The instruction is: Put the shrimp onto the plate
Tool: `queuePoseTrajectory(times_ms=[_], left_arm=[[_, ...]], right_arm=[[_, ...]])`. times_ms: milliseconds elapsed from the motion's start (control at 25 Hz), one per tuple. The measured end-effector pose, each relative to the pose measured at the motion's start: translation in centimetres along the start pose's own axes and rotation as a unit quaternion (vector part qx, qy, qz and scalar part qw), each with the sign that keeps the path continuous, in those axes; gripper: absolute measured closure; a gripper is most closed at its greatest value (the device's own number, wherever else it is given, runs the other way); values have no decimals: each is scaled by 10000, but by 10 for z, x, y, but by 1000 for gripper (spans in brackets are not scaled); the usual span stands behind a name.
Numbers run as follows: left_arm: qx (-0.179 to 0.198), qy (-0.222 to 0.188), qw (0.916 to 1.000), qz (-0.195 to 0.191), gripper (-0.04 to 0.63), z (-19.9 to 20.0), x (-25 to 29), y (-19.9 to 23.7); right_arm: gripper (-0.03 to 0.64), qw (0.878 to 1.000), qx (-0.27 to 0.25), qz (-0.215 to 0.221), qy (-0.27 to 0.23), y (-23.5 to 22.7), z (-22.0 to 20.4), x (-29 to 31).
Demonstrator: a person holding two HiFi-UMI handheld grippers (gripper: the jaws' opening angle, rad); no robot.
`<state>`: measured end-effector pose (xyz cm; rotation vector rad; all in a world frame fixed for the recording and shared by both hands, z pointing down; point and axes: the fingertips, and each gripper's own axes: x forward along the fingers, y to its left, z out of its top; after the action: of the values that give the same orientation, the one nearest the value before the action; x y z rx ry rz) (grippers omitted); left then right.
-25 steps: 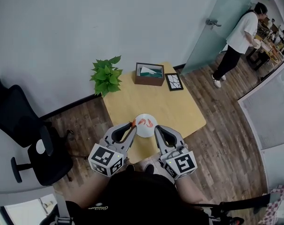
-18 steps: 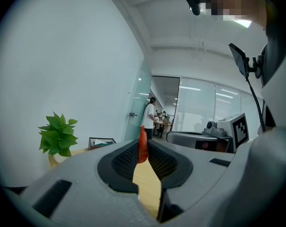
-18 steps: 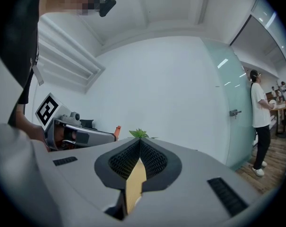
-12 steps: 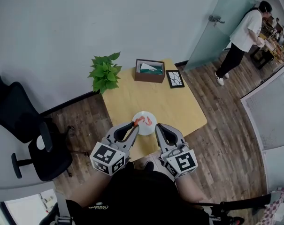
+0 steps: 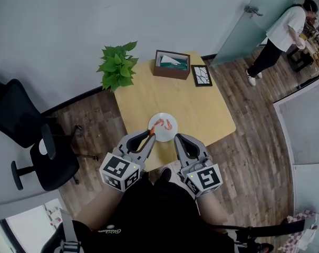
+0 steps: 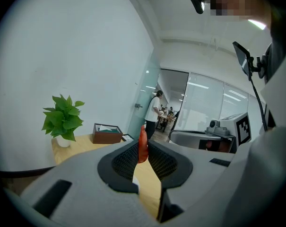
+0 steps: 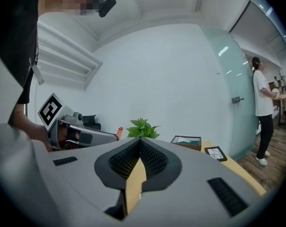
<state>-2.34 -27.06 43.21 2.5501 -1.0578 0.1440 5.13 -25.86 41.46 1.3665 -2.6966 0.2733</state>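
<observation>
Fingers [image 6: 126, 161] of our left gripper [image 5: 149, 136] pinch the small orange shrimp [image 6: 142, 148] right at the near rim of the round white plate [image 5: 164, 138], right gripper [image 7: 139, 141] closed on nothing beside it, so we're mid-carry: next, we reckon, nudge forward and release.

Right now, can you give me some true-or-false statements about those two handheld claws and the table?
1. The left gripper is clamped on a shrimp. True.
2. The right gripper holds one too. False: its jaws are together with nothing between them.
3. The plate is bare. False: other shrimp lie on it.
4. A potted plant stands at a corner of the table. True.
5. The brown box sits on the floor. False: it sits on the table, at its far edge.
</observation>
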Motion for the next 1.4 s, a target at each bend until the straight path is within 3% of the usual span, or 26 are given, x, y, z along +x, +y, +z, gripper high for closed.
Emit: queuePoseTrajectory(times_ms=[880, 1200, 1400], left_arm=[[-309, 852, 9959, -22, 531, -79, 34, 5], [29, 1286, 9917, -33, 531, -108, 54, 15], [334, 1720, 9845, -69, 529, -138, 75, 26]], right_arm=[[614, 9954, 684, -81, 659, -20, -81, -2], [614, 9953, 702, -105, 664, -28, -83, -2], [614, 9946, 777, -176, 668, -34, -86, -4]])
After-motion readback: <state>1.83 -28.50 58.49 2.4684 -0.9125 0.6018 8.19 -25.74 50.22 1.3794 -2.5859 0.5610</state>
